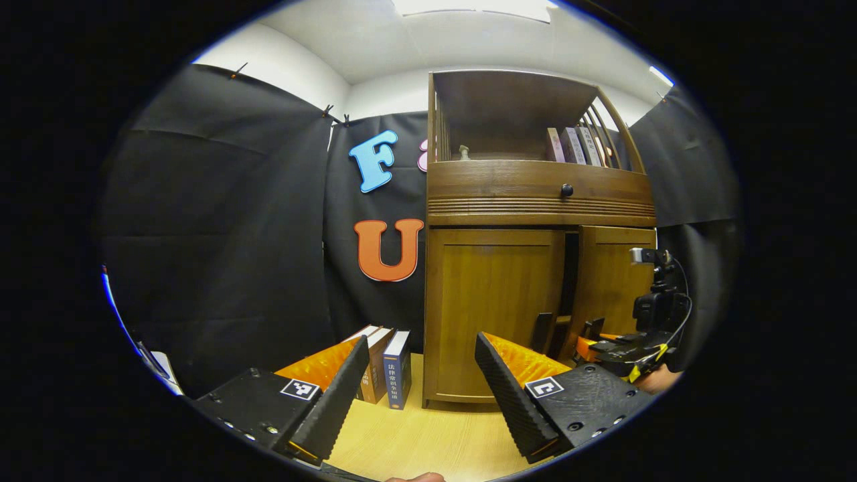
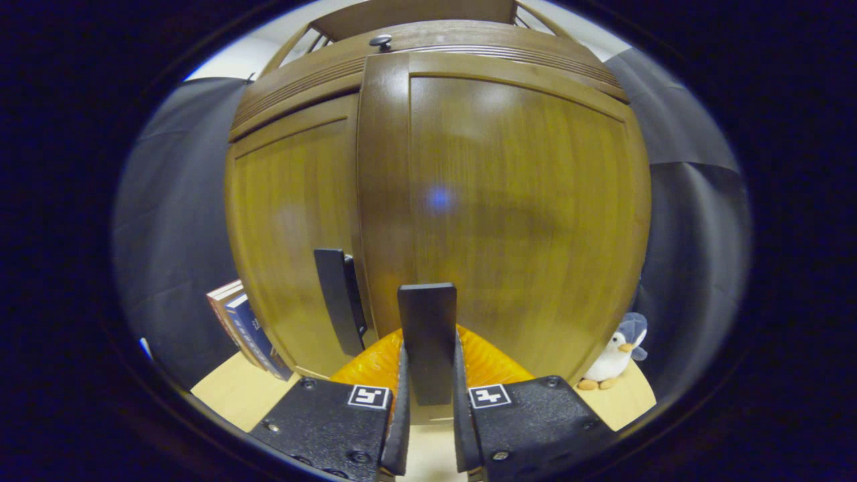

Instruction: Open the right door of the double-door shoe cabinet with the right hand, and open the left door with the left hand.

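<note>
Evenly bright under ceiling panels [image 1: 475,7]; soft bluish glare on right door [image 2: 438,197]; strong fisheye bowing at edges

Black textured gripper [image 1: 415,388] bodies; square fiducial markers; screws

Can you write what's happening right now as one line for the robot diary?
right hand-held gripper: shut on right door handle | right door: ajar | left hand-held gripper: open, off cabinet | left door: closed

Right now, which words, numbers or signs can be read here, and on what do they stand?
None can be read for sure.
Books beside the cabinet: spine characters too small.
Upper shelf books: spines blurred.
Left gripper and right gripper: square code markers, no words.
Right door handle: blank.
</note>
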Available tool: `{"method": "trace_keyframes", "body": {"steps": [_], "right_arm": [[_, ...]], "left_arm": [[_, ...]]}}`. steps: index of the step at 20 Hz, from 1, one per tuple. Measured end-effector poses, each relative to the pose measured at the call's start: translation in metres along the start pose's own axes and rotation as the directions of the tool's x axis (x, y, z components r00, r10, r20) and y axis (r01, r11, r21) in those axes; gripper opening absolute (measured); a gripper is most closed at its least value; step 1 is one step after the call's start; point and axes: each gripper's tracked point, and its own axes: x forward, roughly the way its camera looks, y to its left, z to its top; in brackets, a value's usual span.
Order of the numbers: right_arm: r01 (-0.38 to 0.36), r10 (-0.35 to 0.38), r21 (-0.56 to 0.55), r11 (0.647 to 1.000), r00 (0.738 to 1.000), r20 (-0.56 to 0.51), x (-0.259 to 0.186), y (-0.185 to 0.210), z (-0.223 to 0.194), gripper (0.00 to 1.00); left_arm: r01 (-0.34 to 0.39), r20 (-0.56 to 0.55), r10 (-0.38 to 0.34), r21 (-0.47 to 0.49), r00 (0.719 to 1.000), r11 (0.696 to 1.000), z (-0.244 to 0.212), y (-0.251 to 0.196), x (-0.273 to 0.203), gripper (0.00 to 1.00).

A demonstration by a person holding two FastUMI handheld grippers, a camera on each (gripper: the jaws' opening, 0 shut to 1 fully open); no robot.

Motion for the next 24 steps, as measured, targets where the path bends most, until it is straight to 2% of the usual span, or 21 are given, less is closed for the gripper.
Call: {"method": "trace_keyframes", "body": {"steps": [1,16,24], "right_arm": [[-0.003,0.003,0.001,1.0,1.0,-0.003,-0.007,-0.002,-0.003,0.3],[-0.021,0.021,0.012,1.0,1.0,-0.007,-0.095,-0.046,-0.023,0.28],[0.022,-0.022,0.014,1.0,1.0,0.007,-0.132,-0.082,-0.033,0.23]], "left_arm": [[0.004,-0.001,-0.004,-0.004,1.0,1.0,0.0,-0.002,0.001,0.95],[0.114,-0.032,-0.114,-0.004,0.993,0.994,-0.012,-0.064,0.006,0.95],[0.19,-0.045,-0.19,-0.004,0.981,0.982,-0.023,-0.106,0.02,0.95]]}}
